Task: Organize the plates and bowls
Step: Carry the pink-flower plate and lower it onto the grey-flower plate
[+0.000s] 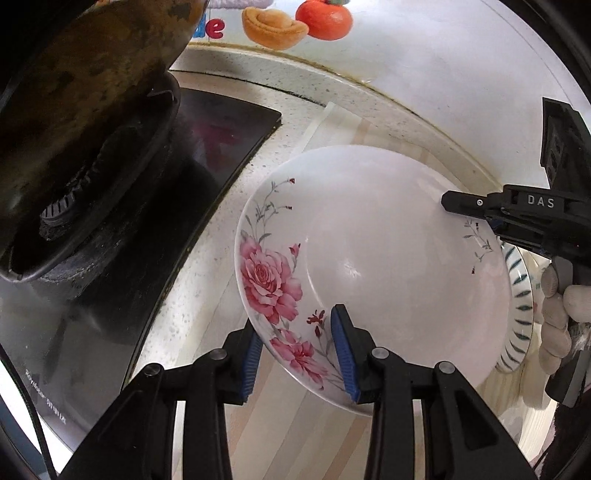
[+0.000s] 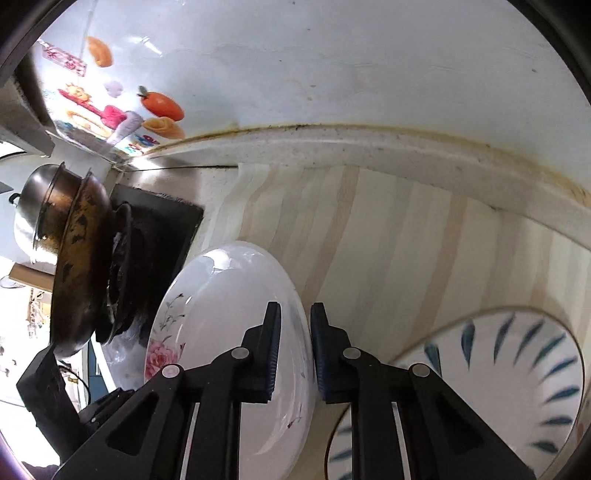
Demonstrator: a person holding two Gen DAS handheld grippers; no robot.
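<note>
A white plate with pink roses is held tilted above the striped wooden mat. My right gripper comes in from the right and is shut on its far rim. In the right wrist view the floral plate stands edge-on between that gripper's fingers. My left gripper straddles the near rim by the roses: one finger sits outside the plate, the other over its inner face, with a wide gap between the pads. A plate with blue strokes lies on the mat to the right, half hidden behind the floral plate.
A black gas stove with a stained metal pot stands to the left on the speckled counter. The white wall with fruit stickers runs along the back. A gloved hand holds the right gripper.
</note>
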